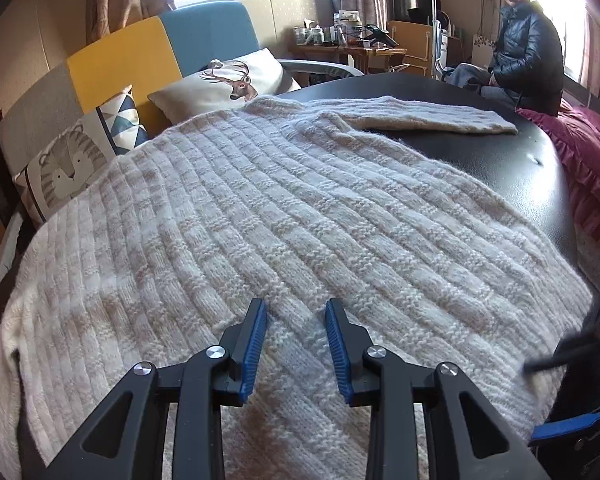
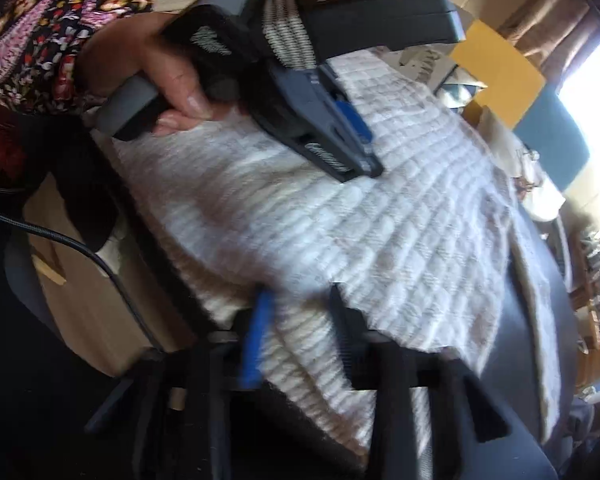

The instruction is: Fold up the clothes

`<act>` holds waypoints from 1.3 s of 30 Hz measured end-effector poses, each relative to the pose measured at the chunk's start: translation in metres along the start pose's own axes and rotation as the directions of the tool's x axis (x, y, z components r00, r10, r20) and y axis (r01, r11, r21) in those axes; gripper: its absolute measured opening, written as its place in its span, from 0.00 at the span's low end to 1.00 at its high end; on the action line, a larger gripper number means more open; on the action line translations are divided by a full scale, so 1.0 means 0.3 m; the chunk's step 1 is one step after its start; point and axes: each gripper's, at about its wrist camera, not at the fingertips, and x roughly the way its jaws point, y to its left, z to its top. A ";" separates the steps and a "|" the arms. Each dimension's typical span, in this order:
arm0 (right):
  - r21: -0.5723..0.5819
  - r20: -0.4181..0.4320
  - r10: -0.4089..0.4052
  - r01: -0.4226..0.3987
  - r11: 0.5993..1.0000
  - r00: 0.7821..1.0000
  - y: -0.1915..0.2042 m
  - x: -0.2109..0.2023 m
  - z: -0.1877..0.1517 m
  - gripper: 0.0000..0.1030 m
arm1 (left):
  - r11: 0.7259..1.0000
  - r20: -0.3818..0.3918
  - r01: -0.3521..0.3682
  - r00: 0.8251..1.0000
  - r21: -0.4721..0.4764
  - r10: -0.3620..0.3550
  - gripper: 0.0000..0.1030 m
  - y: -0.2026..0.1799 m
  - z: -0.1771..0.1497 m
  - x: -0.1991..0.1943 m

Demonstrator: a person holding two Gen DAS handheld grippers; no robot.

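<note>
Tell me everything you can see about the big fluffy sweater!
The sweater is cream-white, thick and fuzzy, knitted in ribbed bands with faint beige checks. It lies spread flat on the dark table, one sleeve stretched out sideways on the far side. The left gripper hovers open over its near part. The right gripper is open at its edge, though that view is blurred.

— The right wrist view is smeared; can you tell whether the right gripper pinches the cream ribbed knit sweater?

— No, too blurred. Its near hem runs off the bottom edge, and it hides most of the dark round table.
</note>
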 end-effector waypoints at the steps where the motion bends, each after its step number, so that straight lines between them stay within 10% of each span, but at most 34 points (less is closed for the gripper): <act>1: -0.002 -0.001 0.016 -0.016 1.000 1.000 0.003 0.001 0.001 0.07 | 1.000 -0.001 0.001 1.000 -0.002 -0.001 0.30 0.000 0.001 0.001; 18: 0.011 -0.100 0.215 -0.215 0.977 0.972 0.024 -0.013 -0.056 0.05 | 0.999 -0.021 -0.018 1.000 0.026 0.019 0.31 -0.006 0.023 0.017; 27: 0.257 0.089 0.312 -0.324 0.910 0.946 -0.113 -0.135 -0.061 0.25 | 0.995 -0.001 -0.014 1.000 0.102 0.014 0.31 -0.025 0.004 -0.004; 30: 0.422 0.184 0.156 -0.221 0.879 0.971 -0.249 -0.169 -0.067 0.39 | 0.992 0.017 0.005 1.000 0.122 -0.007 0.31 -0.040 -0.009 -0.015; 33: 0.590 0.049 0.010 -0.037 0.806 0.999 -0.351 -0.080 -0.066 0.45 | 0.989 0.012 0.041 0.999 0.144 -0.043 0.31 -0.064 -0.007 -0.024; 39: 0.671 -0.014 0.082 -0.052 0.739 0.997 -0.403 0.083 -0.033 0.26 | 0.959 0.006 0.129 0.991 0.254 -0.135 0.29 -0.161 -0.047 -0.059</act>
